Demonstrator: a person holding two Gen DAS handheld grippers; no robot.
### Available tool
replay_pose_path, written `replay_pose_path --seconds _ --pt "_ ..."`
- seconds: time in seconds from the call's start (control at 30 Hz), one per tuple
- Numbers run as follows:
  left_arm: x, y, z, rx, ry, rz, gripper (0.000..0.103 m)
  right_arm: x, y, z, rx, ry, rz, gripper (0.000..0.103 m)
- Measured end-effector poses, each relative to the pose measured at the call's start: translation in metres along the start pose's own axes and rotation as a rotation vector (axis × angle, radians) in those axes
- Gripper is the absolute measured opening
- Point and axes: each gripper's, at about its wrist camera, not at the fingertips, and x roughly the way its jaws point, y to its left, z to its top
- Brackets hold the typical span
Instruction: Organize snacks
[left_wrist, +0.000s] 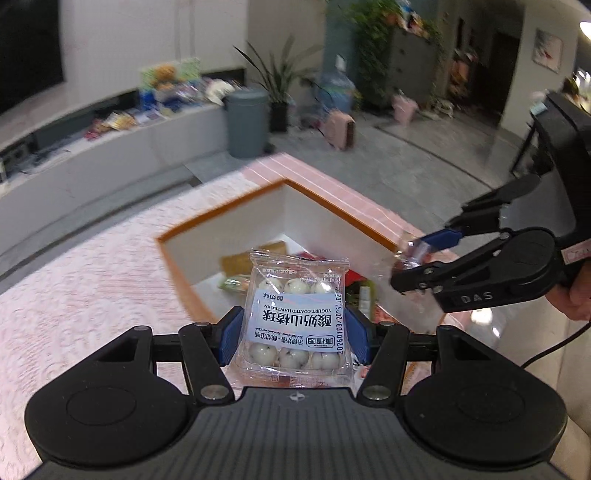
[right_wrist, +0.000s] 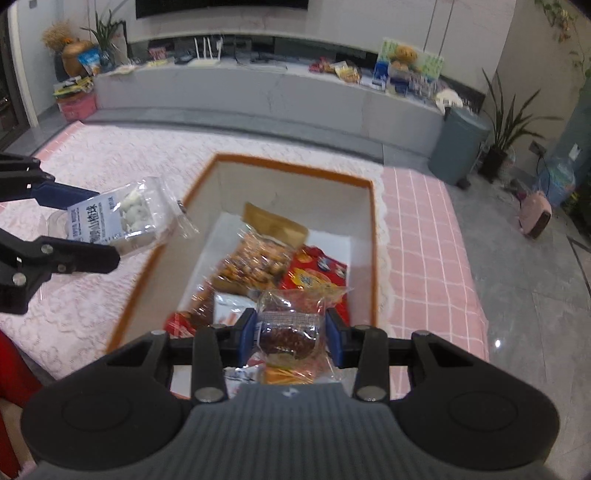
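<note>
My left gripper (left_wrist: 293, 334) is shut on a clear pack of white yogurt-coated hawthorn balls (left_wrist: 295, 314) and holds it above the near corner of an orange-rimmed white box (left_wrist: 221, 212). In the right wrist view the pack (right_wrist: 122, 218) hangs left of the box (right_wrist: 295, 168). My right gripper (right_wrist: 291, 338) is shut on a clear-wrapped dark brown snack cake (right_wrist: 290, 328) over the box's near end. The box holds several snack packets, among them a red pack (right_wrist: 314, 277) and a clear bag of golden pieces (right_wrist: 255, 262). The right gripper (left_wrist: 417, 258) shows at the right of the left wrist view.
The box sits on a table with a pink lace cloth (right_wrist: 122, 158) and pink checked cloth (right_wrist: 424, 236). Beyond it are a grey bench (right_wrist: 258, 92) with more snacks, a grey bin (right_wrist: 458, 144), potted plants and a pink bag (right_wrist: 535, 214) on the floor.
</note>
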Motion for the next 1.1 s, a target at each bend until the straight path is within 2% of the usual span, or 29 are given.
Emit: replay_pose_path --seconds 0.1,0.27,0.37,0.47,0.8,1.03,1.1 --pt "0.026 -0.002 0.009 0.003 0.077 -0.053 0.067 0.015 -0.009 0.001 0.014 0.052 0.029 0.039" --pt "0.060 -0.007 0.010 0.059 0.206 -0.080 0.067 0.040 -0.014 -0.003 0.023 0.141 0.110 0.039" --pt "0.074 -0.014 0.006 0.137 0.275 -0.071 0.068 0.050 -0.011 -0.007 -0.009 0.173 0.150 0.039" --pt "0.084 -0.023 0.000 0.218 0.317 -0.030 0.068 0.058 -0.006 -0.009 -0.047 0.195 0.164 0.039" --pt "0.094 -0.041 -0.010 0.366 0.351 0.029 0.069 0.081 0.007 -0.013 -0.120 0.250 0.184 0.042" --pt "0.086 -0.041 -0.009 0.359 0.313 0.053 0.071 0.074 0.017 -0.012 -0.161 0.241 0.159 0.045" --pt "0.079 -0.040 -0.008 0.360 0.300 0.052 0.072 0.071 0.020 -0.012 -0.165 0.240 0.147 0.048"
